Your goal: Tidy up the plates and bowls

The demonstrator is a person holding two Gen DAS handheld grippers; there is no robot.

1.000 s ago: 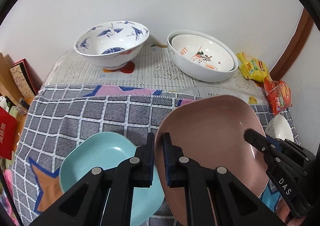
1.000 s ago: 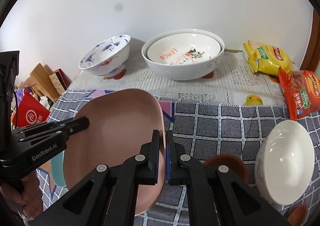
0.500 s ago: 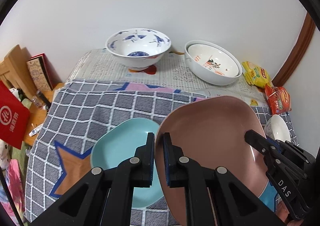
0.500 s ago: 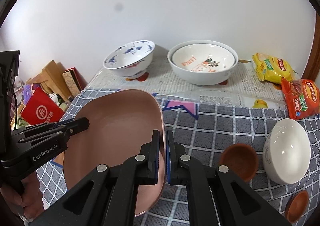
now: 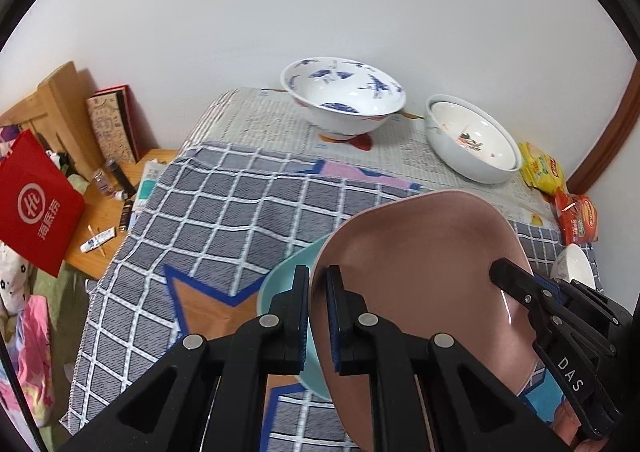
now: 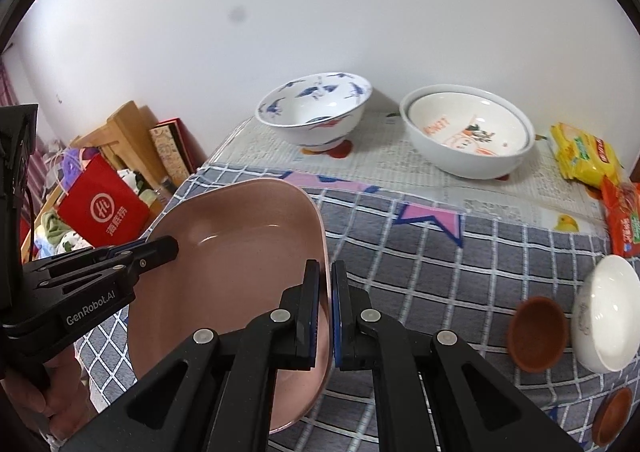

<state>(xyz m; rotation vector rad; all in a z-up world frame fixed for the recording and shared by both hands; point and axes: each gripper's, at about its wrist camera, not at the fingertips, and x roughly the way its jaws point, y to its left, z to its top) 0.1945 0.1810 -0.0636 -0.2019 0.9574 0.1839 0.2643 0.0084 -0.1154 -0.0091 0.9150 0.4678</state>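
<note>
Beneath the pink plate (image 5: 420, 252) a teal plate (image 5: 280, 288) mostly hidden, left tongs (image 5: 318, 316) and right tongs (image 6: 325, 312) both pinching the pink rim.

A: The pink plate (image 6: 240, 236) looks like glazed ceramic, glossy and smooth.

B: So do the bowls (image 5: 344, 100). The checked cloth (image 5: 240, 212) is woven and matt; the far covering (image 6: 384, 164) looks like printed paper.

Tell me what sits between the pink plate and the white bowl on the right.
In the right wrist view, a small brown dish sits on the checked cloth between the pink plate and the white bowl, close beside the bowl.
</note>
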